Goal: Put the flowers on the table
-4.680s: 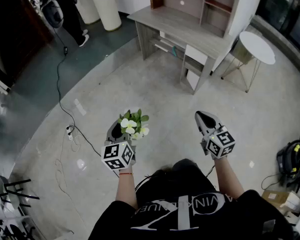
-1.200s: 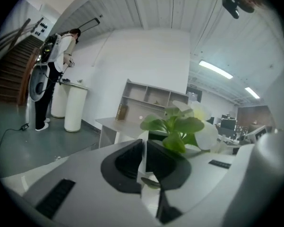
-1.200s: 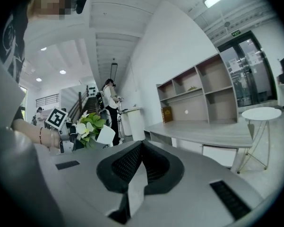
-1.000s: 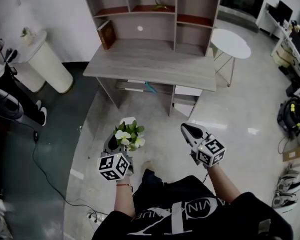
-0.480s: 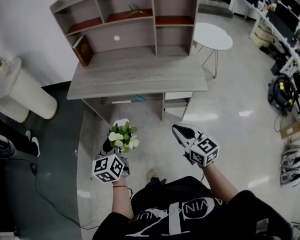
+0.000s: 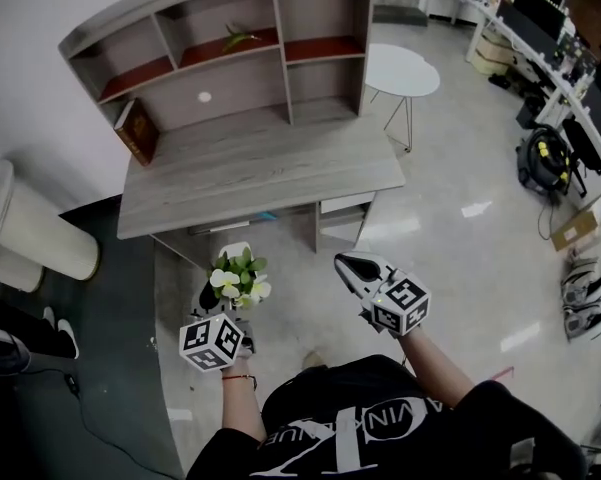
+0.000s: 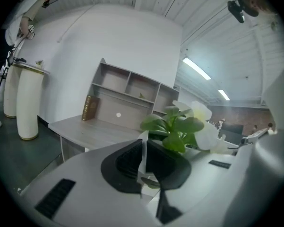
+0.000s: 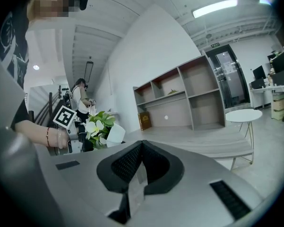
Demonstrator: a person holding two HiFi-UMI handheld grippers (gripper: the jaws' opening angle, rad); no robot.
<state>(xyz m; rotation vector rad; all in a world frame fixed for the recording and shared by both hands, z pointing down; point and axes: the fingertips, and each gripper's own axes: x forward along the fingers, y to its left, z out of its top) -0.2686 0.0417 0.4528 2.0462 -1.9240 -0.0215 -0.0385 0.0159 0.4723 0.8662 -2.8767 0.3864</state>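
Note:
A small white pot of flowers (image 6: 235,274) with green leaves and white blooms is held in my left gripper (image 6: 221,288), which is shut on the pot's rim. In the left gripper view the flowers (image 7: 182,126) rise just past the closed jaws of the left gripper (image 7: 144,144). The grey wooden table (image 6: 260,173) stands ahead of both grippers, its top bare in front. My right gripper (image 6: 346,265) is shut and holds nothing; it hangs level with the left one. In the right gripper view, beyond the right gripper (image 8: 141,146), the flowers (image 8: 97,126) show at left and the table (image 8: 212,143) ahead.
A shelf hutch (image 6: 220,58) sits on the table's back, with a brown book (image 6: 137,131) leaning at its left end. A round white side table (image 6: 401,68) stands to the right, a white cylinder stand (image 6: 30,233) to the left. Bags and shoes (image 6: 585,303) lie at far right.
The person has walked up to the table, which now lies close ahead and squarer in view. Both grippers keep their pose; the left still holds the flowers.

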